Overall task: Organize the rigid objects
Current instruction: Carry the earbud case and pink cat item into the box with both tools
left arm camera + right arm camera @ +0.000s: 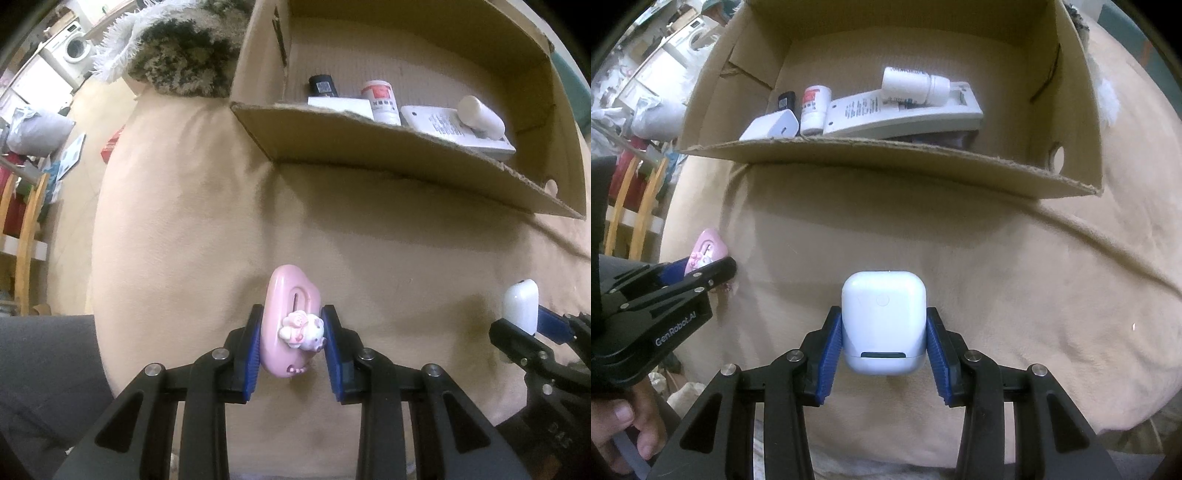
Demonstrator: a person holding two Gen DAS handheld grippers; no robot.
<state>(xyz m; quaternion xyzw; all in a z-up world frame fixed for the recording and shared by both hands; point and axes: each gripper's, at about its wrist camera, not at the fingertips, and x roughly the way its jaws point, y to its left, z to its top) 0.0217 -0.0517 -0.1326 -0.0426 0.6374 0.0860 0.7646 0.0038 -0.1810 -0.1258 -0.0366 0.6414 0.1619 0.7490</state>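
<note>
My left gripper is shut on a pink cloud-shaped toy with a small pig figure on it, held above the beige cushion. My right gripper is shut on a white earbuds case, also above the cushion. Each gripper shows in the other's view: the right one with the case at the far right, the left one with the pink toy at the far left. An open cardboard box lies ahead of both.
The box holds a white remote, a white pill bottle, a red-labelled bottle, a white charger and a black item. A fringed shaggy rug lies beyond the box's left side. Room clutter stands to the left.
</note>
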